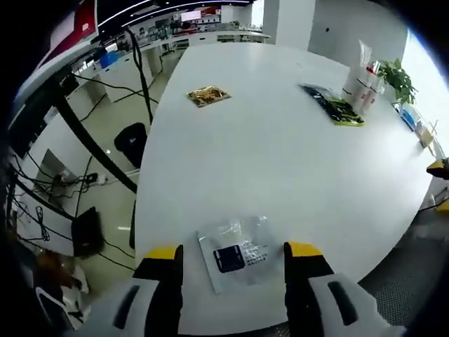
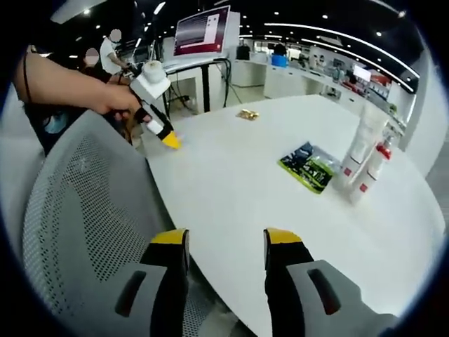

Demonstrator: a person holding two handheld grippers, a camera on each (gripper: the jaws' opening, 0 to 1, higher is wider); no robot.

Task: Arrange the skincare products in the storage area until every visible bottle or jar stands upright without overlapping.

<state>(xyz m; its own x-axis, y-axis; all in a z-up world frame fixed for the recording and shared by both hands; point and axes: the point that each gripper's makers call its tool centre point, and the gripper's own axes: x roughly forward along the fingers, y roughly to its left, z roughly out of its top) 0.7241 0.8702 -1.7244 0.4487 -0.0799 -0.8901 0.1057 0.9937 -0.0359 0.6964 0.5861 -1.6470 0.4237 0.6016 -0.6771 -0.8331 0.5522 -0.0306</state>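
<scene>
Both grippers stand open and empty: the left gripper (image 1: pixel 233 254) hovers with its jaws either side of a flat clear sachet (image 1: pixel 236 253) at the near edge of the white table (image 1: pixel 280 161), while the right gripper (image 2: pixel 226 242) hangs over the table's edge beside a grey mesh chair (image 2: pixel 84 203). The skincare tubes (image 2: pixel 361 158) stand upright far across the table beside a green packet (image 2: pixel 309 167), so the sensible approach is probably to carry a gripper over and close low on one tube at a time. Their labels and exact number are too small to make out.

A large white tabletop (image 1: pixel 280 161) stands in an open-plan office with a pale glossy floor (image 1: pixel 105 126) where black cables (image 1: pixel 42 189) trail. A grey mesh chair (image 2: pixel 77 210) sits at the table's edge. Ceiling strip lights (image 2: pixel 316 28) glow above desks and a monitor (image 2: pixel 203 31), and a green plant (image 1: pixel 398 76) stands by a white wall (image 1: pixel 337 28)
</scene>
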